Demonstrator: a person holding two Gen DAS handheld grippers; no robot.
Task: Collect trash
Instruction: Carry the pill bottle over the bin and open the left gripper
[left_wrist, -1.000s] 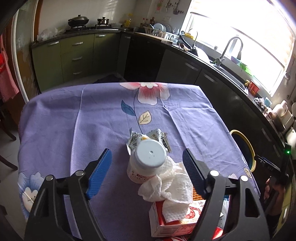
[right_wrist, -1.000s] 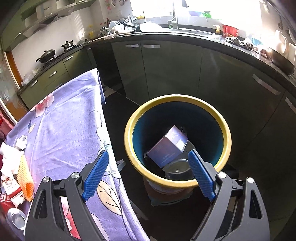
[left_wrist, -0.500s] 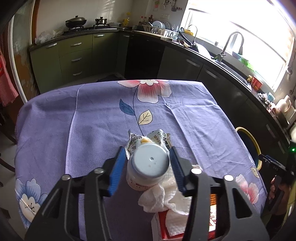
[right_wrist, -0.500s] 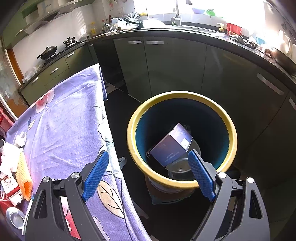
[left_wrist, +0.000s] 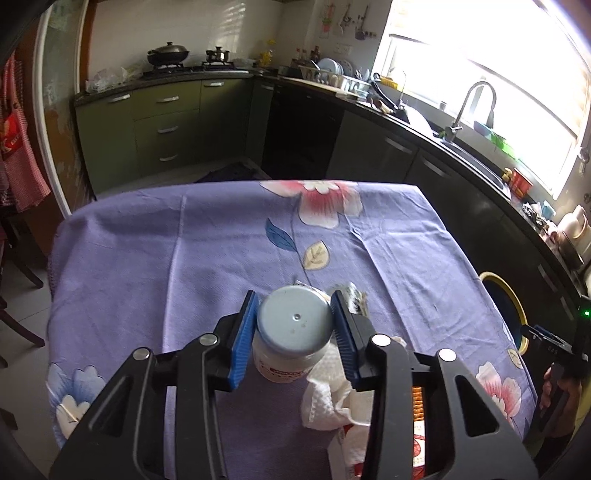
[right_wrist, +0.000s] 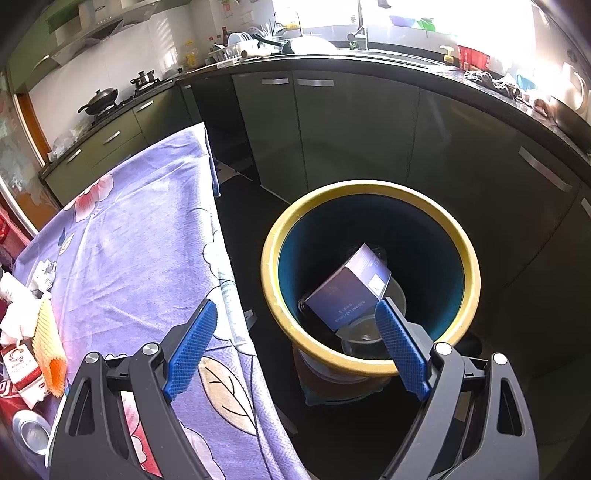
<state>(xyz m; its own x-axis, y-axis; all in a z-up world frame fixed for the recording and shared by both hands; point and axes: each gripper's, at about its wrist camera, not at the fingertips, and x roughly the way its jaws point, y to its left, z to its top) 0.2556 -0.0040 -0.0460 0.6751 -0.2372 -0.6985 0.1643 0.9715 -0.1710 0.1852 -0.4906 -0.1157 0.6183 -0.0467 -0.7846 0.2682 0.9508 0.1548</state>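
Kitchen cabinets and a sunlit window frame a bench (left_wrist: 155, 258) draped in purple floral cloth, where clearing of trash is under way. Beside the bench's right edge, on the floor, stands a yellow-rimmed bin (right_wrist: 369, 192) already holding a dark box (right_wrist: 347, 295) and a round container (right_wrist: 364, 330). Above it hangs the right gripper (right_wrist: 295, 347), jaws spread wide and empty. Near the bench's near edge, the left gripper (left_wrist: 293, 332) has just been closing its jaws around a white jar (left_wrist: 291, 332) with a pale lid, blue pads now against both sides of the lid. A crumpled paper towel (left_wrist: 332, 398) lies touching the jar's right side, above a red-and-white carton (left_wrist: 351, 450). A sound lift would likely go straight up, grip kept firm on the smooth lid, so the towel is not dragged, before carrying towards the bin.
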